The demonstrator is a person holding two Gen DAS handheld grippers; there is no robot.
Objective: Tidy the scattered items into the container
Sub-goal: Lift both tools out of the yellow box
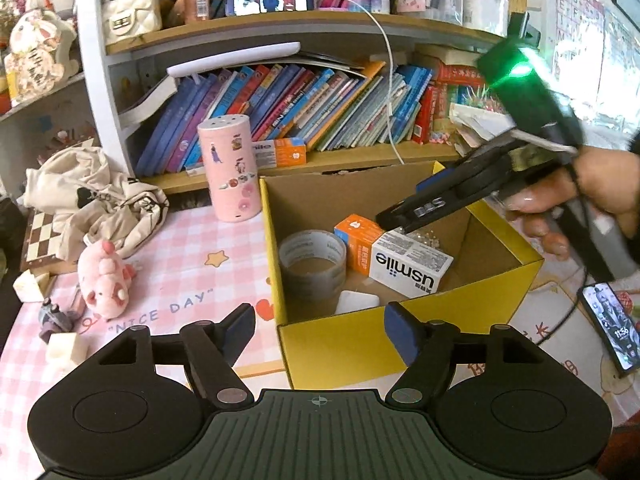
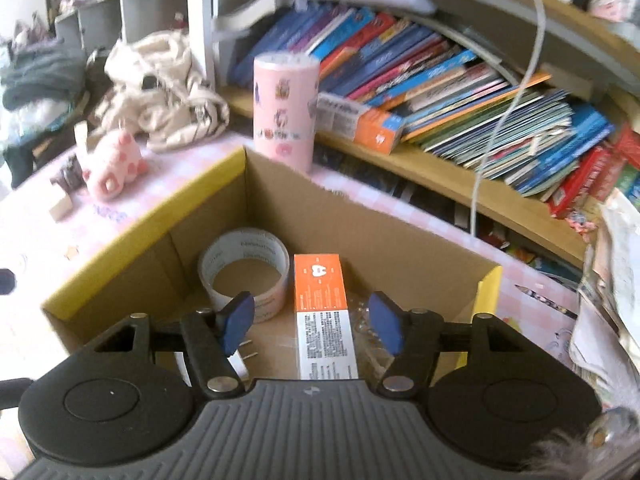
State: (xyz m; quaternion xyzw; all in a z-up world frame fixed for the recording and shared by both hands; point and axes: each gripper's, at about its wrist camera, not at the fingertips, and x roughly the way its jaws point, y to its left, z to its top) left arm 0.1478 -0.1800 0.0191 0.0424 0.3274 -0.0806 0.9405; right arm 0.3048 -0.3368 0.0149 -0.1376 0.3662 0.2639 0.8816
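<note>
Meanwhile, the right gripper (image 2: 314, 326) is hovering, jaws apart and empty, over the orange-and-white toothpaste carton (image 2: 322, 316) inside the yellow cardboard box (image 1: 340, 344).
Left gripper (image 1: 320, 326), also open and empty, is facing the box's near wall; the pink plush pig (image 1: 106, 276) likely needs collecting next.

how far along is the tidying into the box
Partly done. The cardboard box already holds a tape roll, an orange and white toothpaste carton and a white plug. Nothing is in hand: the right gripper hangs open above the carton, and the left gripper is open and empty. Still out on the tablecloth: the pink plush pig, the small white cube and a little grey figure.
</note>
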